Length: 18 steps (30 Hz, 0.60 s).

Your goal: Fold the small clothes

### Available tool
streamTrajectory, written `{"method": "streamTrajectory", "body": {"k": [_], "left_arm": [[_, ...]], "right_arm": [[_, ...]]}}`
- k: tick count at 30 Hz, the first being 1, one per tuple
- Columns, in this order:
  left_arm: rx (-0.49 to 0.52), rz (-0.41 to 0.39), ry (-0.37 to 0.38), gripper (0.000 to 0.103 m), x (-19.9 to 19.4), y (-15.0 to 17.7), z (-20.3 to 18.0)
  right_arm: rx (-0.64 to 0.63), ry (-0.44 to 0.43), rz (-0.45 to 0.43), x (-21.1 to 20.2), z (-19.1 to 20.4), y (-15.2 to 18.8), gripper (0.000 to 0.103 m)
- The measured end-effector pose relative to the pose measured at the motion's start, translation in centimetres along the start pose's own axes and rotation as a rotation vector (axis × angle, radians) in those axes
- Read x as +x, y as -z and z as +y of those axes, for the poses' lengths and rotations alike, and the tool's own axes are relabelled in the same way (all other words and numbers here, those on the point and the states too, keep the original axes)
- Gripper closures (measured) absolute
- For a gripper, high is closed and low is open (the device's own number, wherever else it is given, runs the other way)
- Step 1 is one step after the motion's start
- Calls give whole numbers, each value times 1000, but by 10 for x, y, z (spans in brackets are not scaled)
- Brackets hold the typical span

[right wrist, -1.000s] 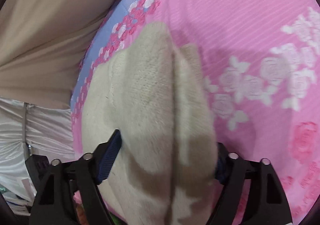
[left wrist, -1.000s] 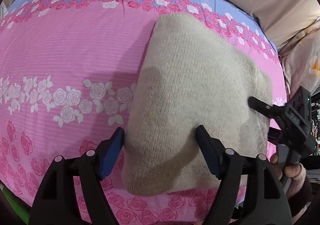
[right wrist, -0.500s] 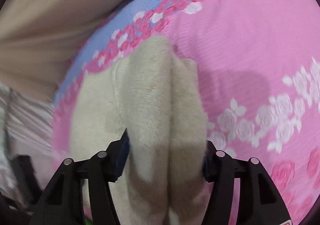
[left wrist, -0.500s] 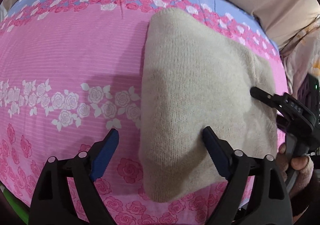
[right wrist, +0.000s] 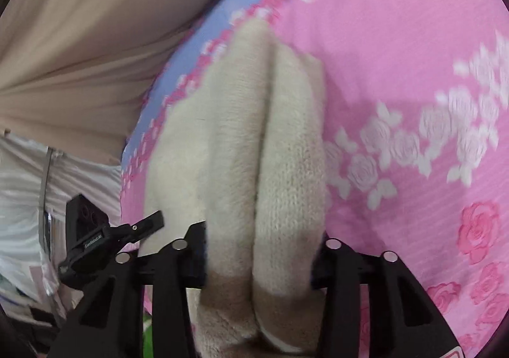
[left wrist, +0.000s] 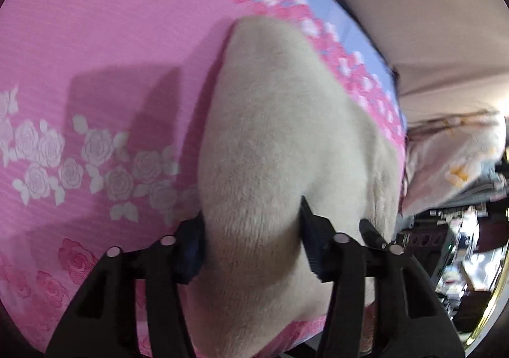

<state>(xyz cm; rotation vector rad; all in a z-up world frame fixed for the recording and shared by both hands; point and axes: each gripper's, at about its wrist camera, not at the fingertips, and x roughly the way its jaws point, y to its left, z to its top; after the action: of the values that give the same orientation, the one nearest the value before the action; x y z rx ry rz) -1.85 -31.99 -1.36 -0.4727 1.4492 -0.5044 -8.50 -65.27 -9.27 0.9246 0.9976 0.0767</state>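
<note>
Item: cream knitted woolly garment (left wrist: pixel 286 141), bunched on the pink rose-print bedsheet (left wrist: pixel 95 72) near its blue border. Left gripper (left wrist: pixel 251 250) and right gripper (right wrist: pixel 261 250), open a second ago, are now closing, pads pressing its near edge. Next fold likely starting.

Pink bedsheet (left wrist: pixel 105 49), striped weave, printed with white and deep-pink roses, bordered by a pale blue band (right wrist: pixel 203 37). Beige fabric (right wrist: pixel 95 33), creased, beyond the border. Pale floral pillow (left wrist: pixel 451 161) beside the sheet's edge. Silvery-white gathered cloth (right wrist: pixel 22 176). Cluttered, blurred shelves (left wrist: pixel 461 250).
</note>
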Motion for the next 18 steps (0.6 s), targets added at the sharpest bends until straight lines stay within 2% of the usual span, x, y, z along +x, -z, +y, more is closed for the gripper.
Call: {"method": "streamTrajectory", "body": {"k": [3,5,6,8,9,10,11,12,14,17,18], "left_arm": [[59,-42,61,55,-23,2,-22],[65,-40,85,54,-23,2,-24],[72,-30,67,52,-15,1,-23],[81,5,-15,49,12,3,-19],[73,27,-69,40,29,6,-13],[66,26,-79,35,34,8,-10],[40,13,-80,22,38,10,-5],[10,-1,-92,15,39,12,-1],[-3,-8,-82,12,40,11,0],[26,-9,-113,10,45,8,-7],[41,-10,-121,19,45,7,-9]], "right_arm": [[-16,-16,-66,-35,10,-4,66],[-31,26,-65,-39,1,-2,66],[-28,55,-49,-36,-8,0,66],[-4,144,19,-10,-33,1,65],[2,161,35,-3,-43,4,64],[13,141,16,-3,-48,6,59],[34,124,4,-3,-50,7,53],[62,115,5,-3,-53,6,50],[82,99,11,-6,-61,7,46],[147,50,14,-8,-74,8,41],[163,39,13,-9,-77,8,42]]}}
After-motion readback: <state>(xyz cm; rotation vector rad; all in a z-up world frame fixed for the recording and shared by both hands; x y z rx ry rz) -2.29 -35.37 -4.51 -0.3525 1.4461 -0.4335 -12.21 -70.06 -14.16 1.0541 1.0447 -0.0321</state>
